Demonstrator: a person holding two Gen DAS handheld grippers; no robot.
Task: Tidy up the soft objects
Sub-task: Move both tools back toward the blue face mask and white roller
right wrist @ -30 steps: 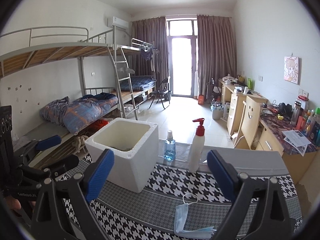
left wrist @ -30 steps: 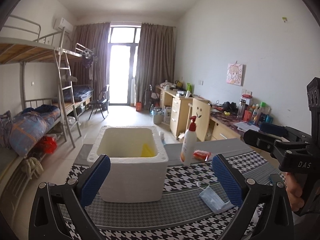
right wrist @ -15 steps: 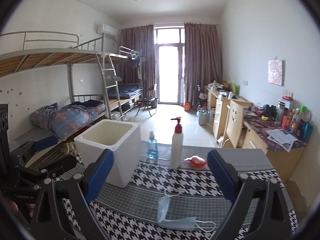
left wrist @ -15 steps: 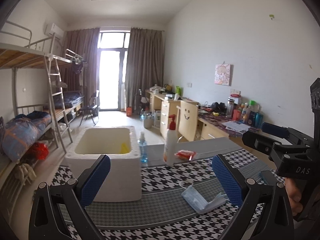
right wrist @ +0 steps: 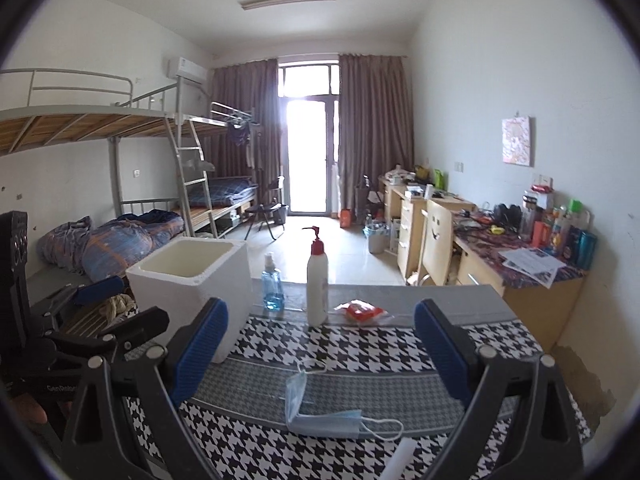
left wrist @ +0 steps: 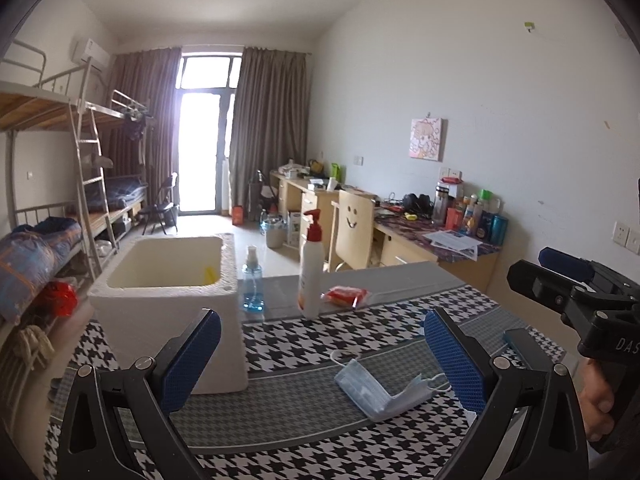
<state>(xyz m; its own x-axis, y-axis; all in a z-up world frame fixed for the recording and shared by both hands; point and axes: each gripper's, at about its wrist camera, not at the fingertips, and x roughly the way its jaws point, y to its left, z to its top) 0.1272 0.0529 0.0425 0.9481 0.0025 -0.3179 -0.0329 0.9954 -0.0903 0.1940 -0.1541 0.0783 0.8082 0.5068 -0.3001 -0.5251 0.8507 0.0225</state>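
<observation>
A crumpled light-blue face mask [left wrist: 376, 390] lies on the houndstooth tablecloth [left wrist: 360, 332], low and just right of centre between my left gripper's blue pads. My left gripper [left wrist: 322, 360] is open and holds nothing. In the right wrist view the mask [right wrist: 320, 412] lies just in front of and below my right gripper [right wrist: 320, 350], which is open and holds nothing too. A white foam box [left wrist: 168, 300] stands at the left, with something yellow [left wrist: 209, 274] inside. A red soft packet [left wrist: 346, 295] lies behind the mask.
A blue spray bottle [left wrist: 252, 284] and a white pump bottle [left wrist: 311, 276] stand between the box and the packet. A dark flat object [left wrist: 524, 344] lies near the table's right edge. A small white item [right wrist: 400, 456] lies at the front. Bunk beds left, desks right.
Both grippers have swung to the right. The foam box has slid to the left in both views and the mask now lies between the fingers. Both stay open.
</observation>
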